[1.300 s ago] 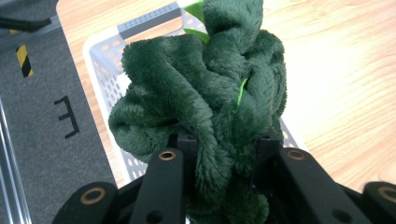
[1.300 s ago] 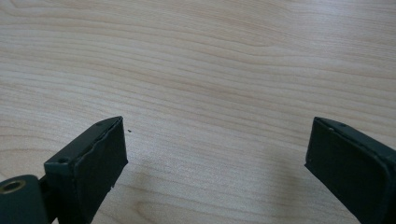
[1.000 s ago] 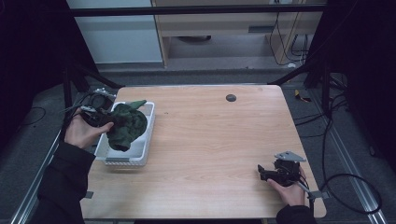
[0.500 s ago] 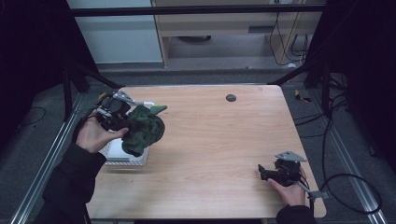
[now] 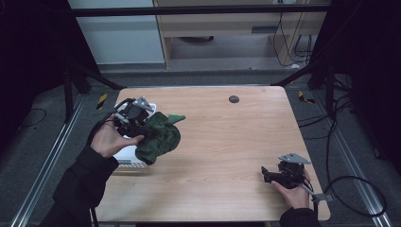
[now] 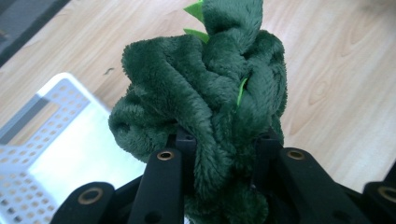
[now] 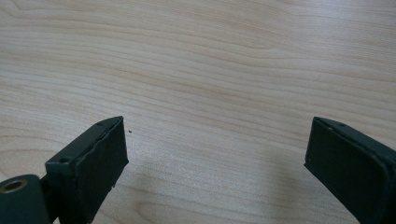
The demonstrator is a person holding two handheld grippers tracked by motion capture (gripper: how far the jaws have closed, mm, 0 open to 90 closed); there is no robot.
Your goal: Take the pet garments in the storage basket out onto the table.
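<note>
Green plush toy (image 5: 158, 136) clamped in raised left gripper (image 5: 142, 127) | right gripper (image 5: 272, 176) wide open, resting on table (image 5: 227, 142)

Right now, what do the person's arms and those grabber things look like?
Both arms wear dark sleeves. The left gripper and right gripper are black, each with two blocky black jaws and brass-coloured rings at the joints. Each carries a grey three-cornered plate on top, and a black cable trails from the right one.
</note>
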